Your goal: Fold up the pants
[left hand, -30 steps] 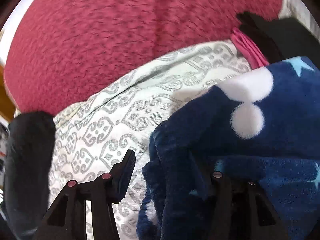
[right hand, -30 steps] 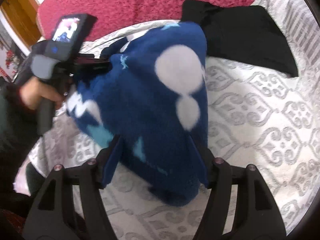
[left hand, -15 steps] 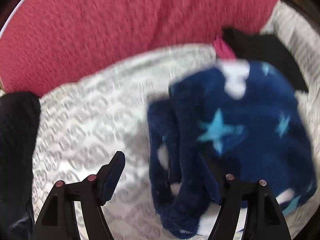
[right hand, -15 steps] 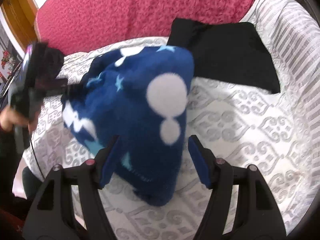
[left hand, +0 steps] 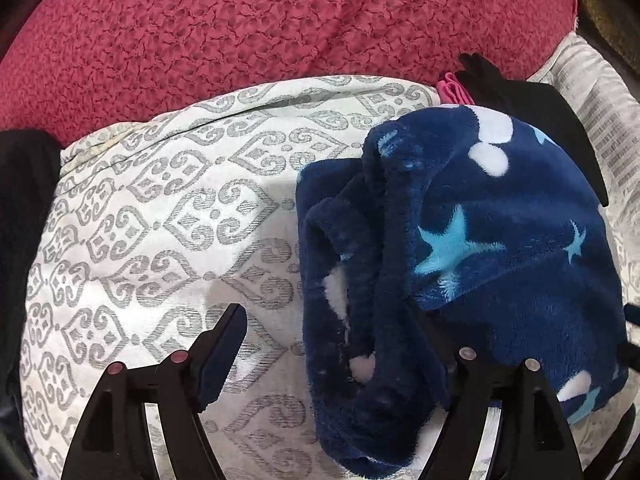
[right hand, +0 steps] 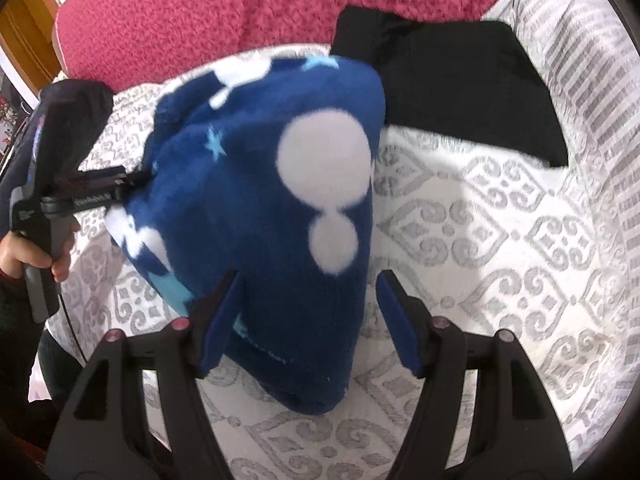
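Both grippers tilt steeply down over the bed (left hand: 168, 208). Left gripper (left hand: 332, 344): jaws opening, pants' (left hand: 480, 240) fleece edge between them, unpinched. Right gripper (right hand: 308, 312): jaws released, straddling the fluffy navy bundle. Black cloth (right hand: 460, 88) at 1 o'clock; knobbly red blanket (left hand: 280, 20) at 12

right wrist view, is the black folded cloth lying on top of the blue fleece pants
No, the black folded cloth lies on the patterned cover behind the blue fleece pants, whose top edge overlaps it.
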A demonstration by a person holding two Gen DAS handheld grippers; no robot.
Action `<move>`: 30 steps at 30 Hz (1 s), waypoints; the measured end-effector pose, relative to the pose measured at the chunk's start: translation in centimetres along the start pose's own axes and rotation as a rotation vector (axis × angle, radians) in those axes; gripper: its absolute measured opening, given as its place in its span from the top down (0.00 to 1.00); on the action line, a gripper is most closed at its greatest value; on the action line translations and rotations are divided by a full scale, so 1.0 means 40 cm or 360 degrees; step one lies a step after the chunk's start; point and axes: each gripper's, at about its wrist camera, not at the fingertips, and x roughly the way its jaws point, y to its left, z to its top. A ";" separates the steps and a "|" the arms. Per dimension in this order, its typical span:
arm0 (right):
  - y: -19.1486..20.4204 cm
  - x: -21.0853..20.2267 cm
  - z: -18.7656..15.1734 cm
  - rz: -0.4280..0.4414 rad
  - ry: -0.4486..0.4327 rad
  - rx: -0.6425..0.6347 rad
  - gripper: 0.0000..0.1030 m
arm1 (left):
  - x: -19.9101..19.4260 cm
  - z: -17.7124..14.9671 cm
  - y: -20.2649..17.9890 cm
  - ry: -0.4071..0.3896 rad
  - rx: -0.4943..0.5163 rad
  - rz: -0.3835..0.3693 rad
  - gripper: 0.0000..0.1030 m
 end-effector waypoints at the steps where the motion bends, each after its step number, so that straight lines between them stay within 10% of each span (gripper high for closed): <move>1: -0.003 0.008 -0.006 0.0005 0.0017 0.0013 0.29 | 0.001 -0.003 0.005 -0.0006 -0.0011 -0.0017 0.22; 7: -0.029 0.020 -0.038 0.0053 0.0112 0.0083 0.25 | -0.058 -0.020 0.032 -0.0038 -0.0122 -0.0133 0.22; 12: -0.066 -0.105 0.029 -0.0006 -0.0138 0.0053 0.25 | -0.161 -0.001 0.049 -0.0182 -0.0090 -0.0208 0.21; 21: -0.135 0.040 0.137 0.0404 0.0046 0.0284 0.23 | 0.041 -0.018 0.034 0.0207 -0.0227 -0.0500 0.15; 26: -0.153 0.125 0.147 0.0555 0.0138 0.0393 0.23 | 0.094 -0.034 0.076 0.0255 -0.0386 -0.0710 0.06; 30: -0.172 0.147 0.142 0.0677 0.0166 0.0451 0.23 | 0.087 -0.031 0.060 0.0226 -0.0322 -0.0654 0.03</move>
